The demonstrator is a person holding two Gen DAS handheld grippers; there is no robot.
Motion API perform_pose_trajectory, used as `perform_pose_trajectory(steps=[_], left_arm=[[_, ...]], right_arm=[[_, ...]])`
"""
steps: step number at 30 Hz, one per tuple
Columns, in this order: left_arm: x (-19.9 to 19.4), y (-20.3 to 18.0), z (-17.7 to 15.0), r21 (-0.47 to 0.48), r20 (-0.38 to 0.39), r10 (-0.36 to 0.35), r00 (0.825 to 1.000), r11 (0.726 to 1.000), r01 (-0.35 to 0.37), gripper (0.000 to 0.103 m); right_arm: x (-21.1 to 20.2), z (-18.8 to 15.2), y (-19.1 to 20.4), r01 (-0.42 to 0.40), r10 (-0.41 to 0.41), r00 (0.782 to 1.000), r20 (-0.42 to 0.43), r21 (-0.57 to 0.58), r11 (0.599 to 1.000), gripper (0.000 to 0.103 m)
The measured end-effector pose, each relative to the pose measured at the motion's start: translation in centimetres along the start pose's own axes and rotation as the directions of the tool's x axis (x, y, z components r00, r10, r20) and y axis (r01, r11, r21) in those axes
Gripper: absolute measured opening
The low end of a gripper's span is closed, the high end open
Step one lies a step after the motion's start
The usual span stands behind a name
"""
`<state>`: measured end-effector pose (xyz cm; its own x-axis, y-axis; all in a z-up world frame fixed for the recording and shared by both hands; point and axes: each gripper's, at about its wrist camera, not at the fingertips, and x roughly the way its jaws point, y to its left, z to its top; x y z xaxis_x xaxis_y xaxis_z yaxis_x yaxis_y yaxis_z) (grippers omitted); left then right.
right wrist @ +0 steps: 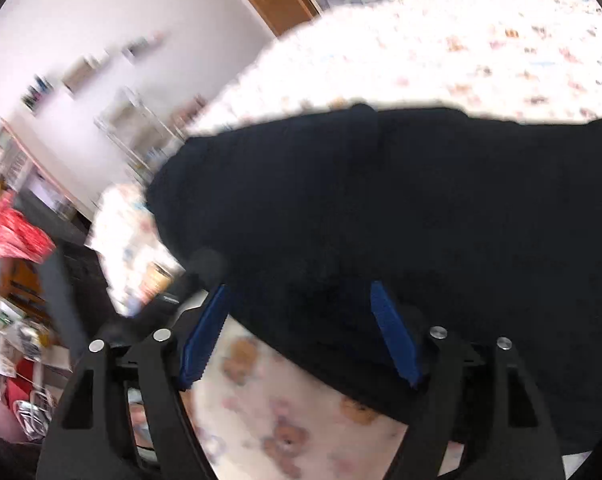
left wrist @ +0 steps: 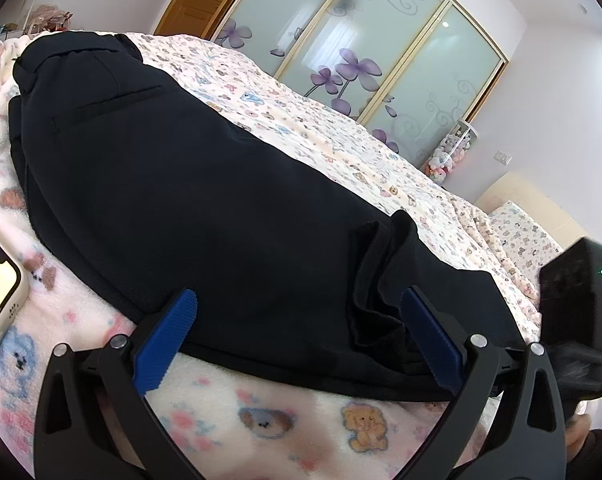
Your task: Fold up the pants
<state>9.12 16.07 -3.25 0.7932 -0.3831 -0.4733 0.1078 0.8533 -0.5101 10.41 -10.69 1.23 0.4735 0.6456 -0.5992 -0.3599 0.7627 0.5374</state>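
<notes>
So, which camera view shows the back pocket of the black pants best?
The left wrist view: the back pocket shows sharply as a slit on the black pants, near the waistband. The right wrist view is blurred by motion and shows only dark cloth; no pocket can be made out there.

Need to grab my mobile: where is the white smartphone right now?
In the left wrist view, the white smartphone lies at the far left edge on the teddy-print blanket, just left of the black pants.
</notes>
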Motion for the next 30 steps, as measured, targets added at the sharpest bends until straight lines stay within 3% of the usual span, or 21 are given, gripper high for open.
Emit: perform_pose_trajectory(steps=[2, 4, 5, 8, 10, 14, 18, 22, 26, 30], left_arm=[[0.0, 0.0, 0.0, -0.002, 0.001, -0.002, 1.000, 1.000, 0.002, 0.101], [-0.1, 0.0, 0.0, -0.004, -0.001, -0.003, 1.000, 1.000, 0.003, 0.101], [-0.1, 0.0, 0.0, -0.004, -0.003, -0.001, 1.000, 1.000, 0.001, 0.101], [-0.5, -0.1, 0.7, -0.016, -0.032, 0.005, 0.999, 1.000, -0.005, 0.101], [-1.4, 0.2, 1.9, -0.078, -0.067, 0.007, 0.998, 0.997, -0.012, 0.101], [-4.3, 2.5, 5.5, -0.214, -0.072, 0.014, 0.997, 0.976, -0.029, 0.101], [-6.5, 7.3, 9.3, -0.371, -0.117, 0.067, 0.991, 0.923, -0.106, 0.101], [-5.9, 11.6, 11.0, -0.465, -0.248, 0.117, 0.962, 0.856, -0.224, 0.101], [-3.7, 14.1, 10.9, -0.540, -0.312, 0.054, 0.949, 0.811, -0.224, 0.101], [-1.7, 14.7, 10.8, -0.552, -0.337, 0.034, 0.941, 0.802, -0.227, 0.101]], right_arm=[[-0.4, -0.1, -0.8, -0.007, 0.006, 0.999, 0.036, 0.040, 0.999, 0.081], [1.6, -0.7, -2.6, 0.065, -0.060, 0.996, -0.060, 0.085, 0.994, 0.080], [1.7, -0.8, -2.9, 0.058, -0.053, 0.997, -0.056, 0.077, 0.995, 0.077], [-0.5, -1.0, -3.1, -0.013, 0.013, 1.000, -0.001, 0.130, 0.991, 0.077], [-2.7, -1.4, -3.1, -0.075, 0.069, 0.996, 0.053, 0.132, 0.988, 0.078], [-7.5, -2.1, -4.0, -0.100, 0.085, 0.981, 0.174, 0.080, 0.992, 0.084], [-10.0, -3.1, -6.1, -0.142, 0.110, 0.960, 0.259, 0.109, 0.984, 0.084], [-9.9, -3.7, -7.6, -0.167, 0.121, 0.950, 0.288, 0.141, 0.976, 0.084], [-9.3, -4.3, -7.4, -0.152, 0.114, 0.957, 0.266, 0.124, 0.981, 0.084], [-9.2, -5.2, -7.8, -0.133, 0.102, 0.965, 0.242, 0.118, 0.984, 0.085]])
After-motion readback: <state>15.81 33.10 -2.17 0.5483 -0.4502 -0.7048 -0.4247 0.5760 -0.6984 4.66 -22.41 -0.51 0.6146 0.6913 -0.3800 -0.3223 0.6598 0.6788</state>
